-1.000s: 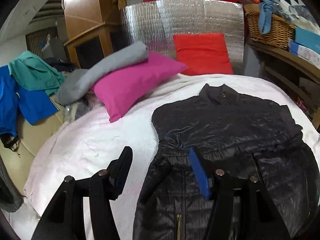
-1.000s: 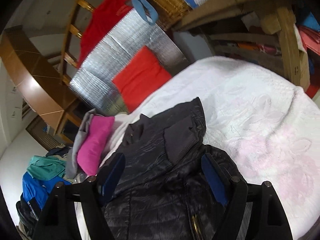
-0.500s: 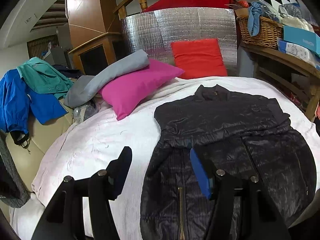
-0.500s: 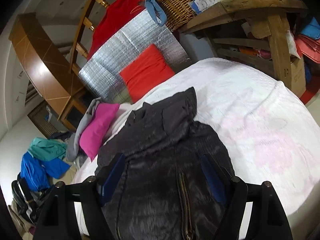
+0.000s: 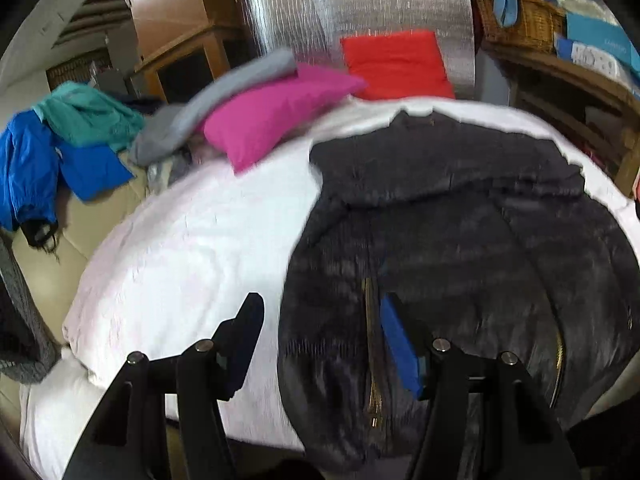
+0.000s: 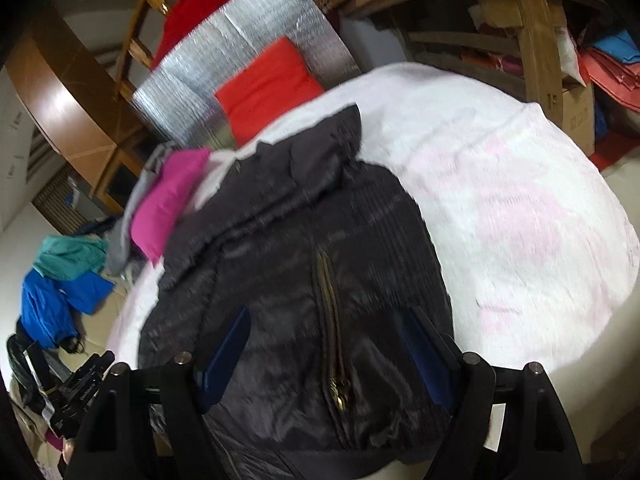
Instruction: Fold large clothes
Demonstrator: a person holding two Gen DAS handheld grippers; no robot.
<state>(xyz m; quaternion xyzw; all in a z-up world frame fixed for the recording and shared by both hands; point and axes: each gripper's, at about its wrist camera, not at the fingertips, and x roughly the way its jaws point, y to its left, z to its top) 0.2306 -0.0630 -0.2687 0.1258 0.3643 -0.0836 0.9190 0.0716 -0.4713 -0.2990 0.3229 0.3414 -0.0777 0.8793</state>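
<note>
A black puffer jacket (image 5: 460,240) lies front up on a white bed cover (image 5: 180,240), collar far, gold zipper (image 5: 370,352) running toward me. Its sleeves are folded across the chest. My left gripper (image 5: 320,320) is open and empty above the jacket's near left hem. In the right wrist view the jacket (image 6: 280,280) fills the middle, on the cover (image 6: 500,200). My right gripper (image 6: 328,340) is open and empty above the hem, straddling the zipper (image 6: 332,320).
A pink pillow (image 5: 272,108) with a grey garment (image 5: 224,96) and a red cushion (image 5: 396,64) lie at the bed's far end. Blue and teal clothes (image 5: 60,148) are piled at left. A wooden shelf (image 6: 532,40) stands right. The other gripper (image 6: 80,384) shows at lower left.
Both grippers have pulled back toward the bed's near edge and risen, so more of the jacket and its zipper shows. Both stay open. The jacket has not moved.
</note>
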